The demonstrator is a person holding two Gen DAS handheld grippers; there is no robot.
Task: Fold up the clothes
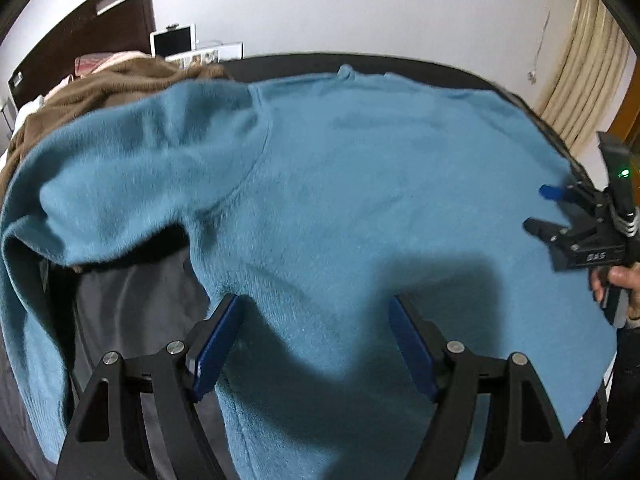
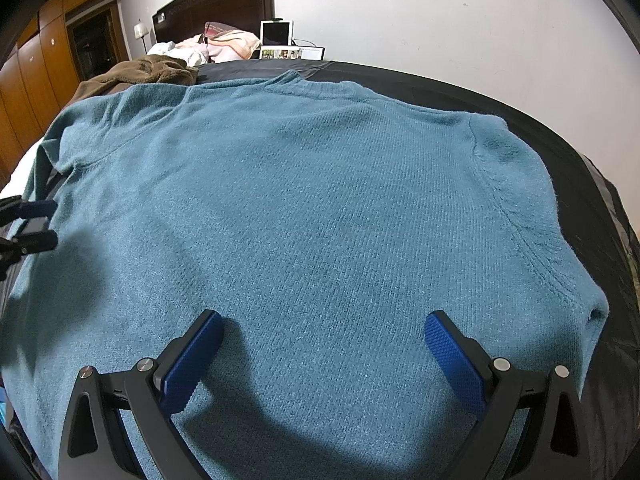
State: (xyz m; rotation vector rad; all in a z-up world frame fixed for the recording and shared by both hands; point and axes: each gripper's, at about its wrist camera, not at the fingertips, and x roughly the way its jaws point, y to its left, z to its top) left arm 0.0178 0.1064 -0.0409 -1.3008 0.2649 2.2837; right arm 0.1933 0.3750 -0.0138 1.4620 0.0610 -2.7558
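Note:
A teal knit sweater [image 1: 340, 180] lies spread flat on a dark bed cover, collar toward the far wall. In the left wrist view its left sleeve [image 1: 100, 200] is bunched and draped down the side. My left gripper [image 1: 314, 304] hovers open over the sweater's lower left body, nothing between its blue pads. My right gripper [image 2: 323, 320] stands open over the sweater [image 2: 320, 180] near its hem, pads apart and empty. Each gripper shows in the other's view: the right gripper [image 1: 538, 209] at the sweater's right edge, the left gripper [image 2: 50, 224] at the left edge.
A brown fleece garment [image 2: 140, 72] is heaped at the far left of the bed. The dark cover [image 2: 440, 80] shows beyond the collar and along the right. Pillows, a headboard [image 2: 216, 4] and a tablet [image 2: 276, 32] stand at the back. A hand [image 1: 612, 280] holds the right gripper.

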